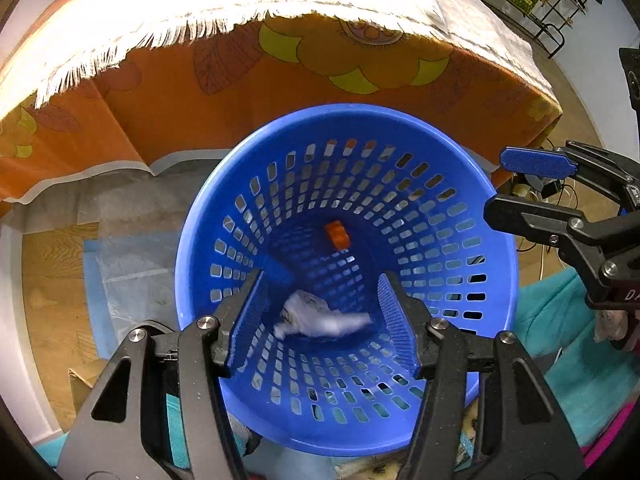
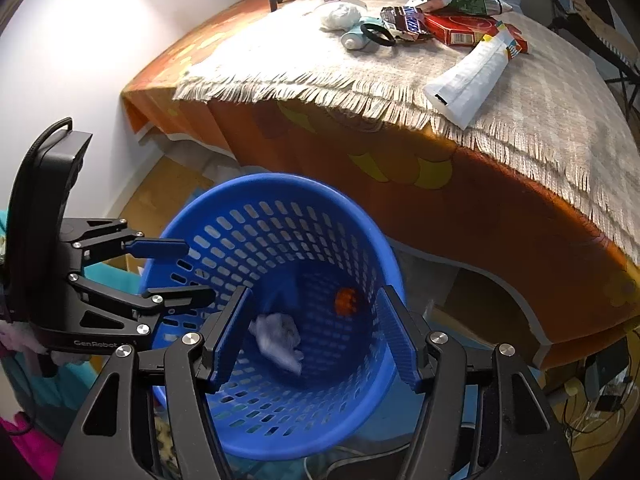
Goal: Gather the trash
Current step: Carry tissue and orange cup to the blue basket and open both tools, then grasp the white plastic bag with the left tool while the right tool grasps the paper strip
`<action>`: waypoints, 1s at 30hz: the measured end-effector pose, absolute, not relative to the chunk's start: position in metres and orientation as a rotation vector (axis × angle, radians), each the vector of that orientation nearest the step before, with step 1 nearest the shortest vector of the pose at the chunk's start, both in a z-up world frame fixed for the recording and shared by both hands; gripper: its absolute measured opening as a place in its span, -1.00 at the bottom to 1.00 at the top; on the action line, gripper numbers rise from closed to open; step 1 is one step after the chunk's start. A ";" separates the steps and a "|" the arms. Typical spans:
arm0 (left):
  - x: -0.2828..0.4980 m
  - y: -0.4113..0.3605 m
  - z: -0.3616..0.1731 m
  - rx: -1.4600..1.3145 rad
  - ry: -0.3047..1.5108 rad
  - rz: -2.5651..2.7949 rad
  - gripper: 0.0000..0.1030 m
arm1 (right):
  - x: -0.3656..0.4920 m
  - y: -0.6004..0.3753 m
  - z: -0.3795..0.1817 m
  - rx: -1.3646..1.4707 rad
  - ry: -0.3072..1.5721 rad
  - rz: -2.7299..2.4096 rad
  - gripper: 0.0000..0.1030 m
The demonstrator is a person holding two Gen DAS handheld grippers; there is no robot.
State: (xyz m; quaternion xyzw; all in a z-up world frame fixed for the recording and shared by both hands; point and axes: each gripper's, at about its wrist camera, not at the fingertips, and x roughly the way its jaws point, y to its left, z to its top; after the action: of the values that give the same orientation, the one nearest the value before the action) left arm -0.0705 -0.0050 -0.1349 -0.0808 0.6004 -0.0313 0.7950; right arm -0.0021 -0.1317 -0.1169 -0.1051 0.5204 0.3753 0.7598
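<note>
Both hand-held grippers hang over a blue basket (image 1: 496, 248) that stands on the floor beside a cloth-covered surface (image 2: 560, 120). The left hand-held gripper (image 1: 324, 312) has its jaws spread, and a white crumpled wad (image 1: 320, 318) shows between them, blurred, apparently loose inside the basket rather than pinched. The right hand-held gripper (image 2: 316, 340) is spread too, with a pale wad (image 2: 278, 340) blurred between its jaws and touching neither pad. A small orange piece (image 1: 338, 235) lies deeper in the basket. This looks like the drop step: trash let go over the basket. More waits on the surface: a white tube (image 2: 468, 80), a red box (image 2: 460, 30), a candy wrapper (image 2: 408, 18), a green pack (image 2: 464, 0) and a white ball (image 2: 340, 16). The next move likely calls for lifting a gripper clear of the rim and reaching up to one of these. Whether the two blurred wads are one thing or two is hard to tell. The basket floor is mostly hidden, and the far edge of the surface is cut off.
</note>
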 end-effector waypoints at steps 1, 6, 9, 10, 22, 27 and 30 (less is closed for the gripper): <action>-0.070 -0.005 -0.135 -0.174 1.289 -0.067 0.15 | -0.002 -0.133 -0.116 -0.228 1.133 0.816 0.23; -0.071 -0.004 -0.132 -0.174 1.283 -0.063 0.15 | -0.001 -0.135 -0.114 -0.222 1.128 0.811 0.23; -0.071 -0.004 -0.130 -0.175 1.279 -0.062 0.15 | 0.001 -0.137 -0.112 -0.216 1.125 0.801 0.23; -0.070 -0.004 -0.129 -0.175 1.277 -0.065 0.15 | 0.002 -0.137 -0.111 -0.214 1.123 0.798 0.23; -0.036 0.015 -0.090 -0.217 1.193 -0.054 0.15 | 0.031 -0.150 -0.090 -0.149 1.086 0.716 0.39; -0.009 0.027 -0.067 -0.199 1.138 -0.040 0.15 | 0.048 -0.156 -0.079 -0.104 1.080 0.687 0.39; 0.009 0.035 -0.057 -0.203 1.114 -0.031 0.15 | 0.059 -0.157 -0.073 -0.089 1.068 0.670 0.39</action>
State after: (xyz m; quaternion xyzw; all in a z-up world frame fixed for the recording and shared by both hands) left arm 0.0091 0.0351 -0.0570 -0.0963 0.5278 -0.0148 0.8438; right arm 0.0587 -0.1573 -0.0729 -0.0418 0.4990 0.3131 0.8070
